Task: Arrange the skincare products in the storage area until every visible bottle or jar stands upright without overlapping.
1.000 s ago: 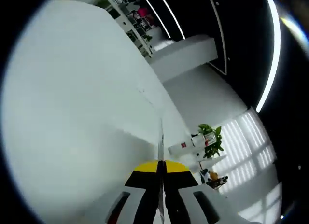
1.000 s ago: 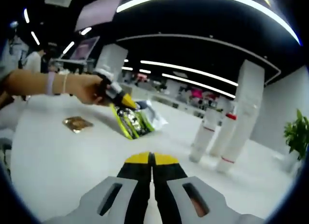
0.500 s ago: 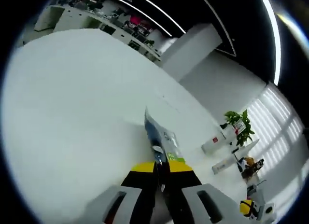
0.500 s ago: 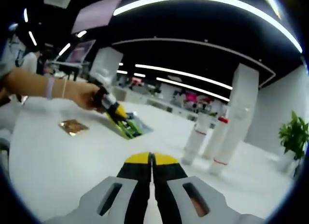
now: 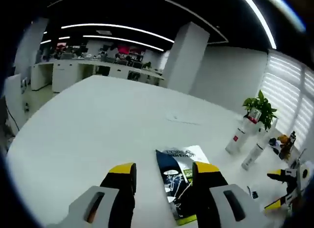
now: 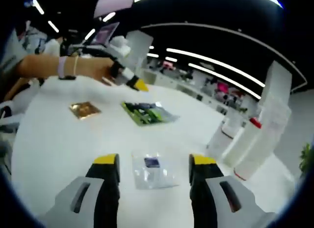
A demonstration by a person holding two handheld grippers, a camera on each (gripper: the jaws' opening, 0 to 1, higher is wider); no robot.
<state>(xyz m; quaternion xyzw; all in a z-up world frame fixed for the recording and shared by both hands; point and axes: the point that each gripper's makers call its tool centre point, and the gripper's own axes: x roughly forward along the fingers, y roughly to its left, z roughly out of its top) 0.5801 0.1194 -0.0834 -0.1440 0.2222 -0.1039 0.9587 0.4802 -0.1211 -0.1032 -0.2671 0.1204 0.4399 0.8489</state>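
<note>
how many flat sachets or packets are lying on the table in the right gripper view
3: a gold sachet far left, a green packet beyond the middle, and a clear packet between the open right gripper jaws. The gripper bodies may hide others.

Bright overhead strips, edges perhaps blurred.

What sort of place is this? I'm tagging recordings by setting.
Probably an open-plan office or showroom: a large white table, white desks with shelving in the background, long ceiling light strips, and a potted plant near blinds.
</note>
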